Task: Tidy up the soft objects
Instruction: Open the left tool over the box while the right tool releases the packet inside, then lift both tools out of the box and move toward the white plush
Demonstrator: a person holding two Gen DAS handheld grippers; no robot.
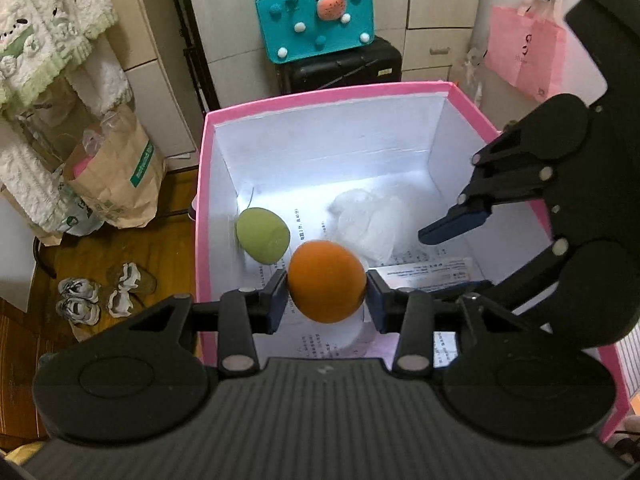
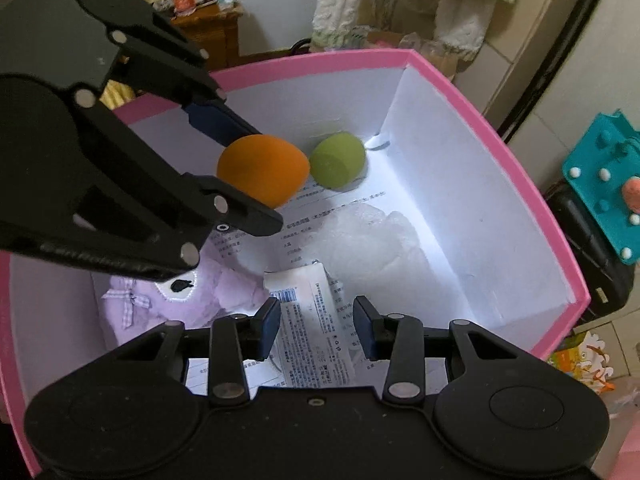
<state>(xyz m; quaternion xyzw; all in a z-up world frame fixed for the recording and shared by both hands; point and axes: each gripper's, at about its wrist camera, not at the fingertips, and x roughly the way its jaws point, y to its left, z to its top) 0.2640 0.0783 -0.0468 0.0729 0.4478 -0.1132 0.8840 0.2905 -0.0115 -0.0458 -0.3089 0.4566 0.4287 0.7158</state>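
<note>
Orange sponge egg (image 1: 326,282) held above pink box (image 1: 320,94); green egg (image 1: 262,236) inside

The left gripper (image 1: 326,294) hangs over the open top of the pink box (image 1: 320,94), its span filled by the orange sponge (image 1: 326,280). Ahead and to its left, the green sponge (image 1: 262,236) lies near the box's wall. Ahead and to its right, a crumpled white bag (image 1: 370,220) covers floor (printed paper lies bare between them). The right gripper (image 2: 316,326) crowds that side, over a white packet (image 2: 316,328).
</note>
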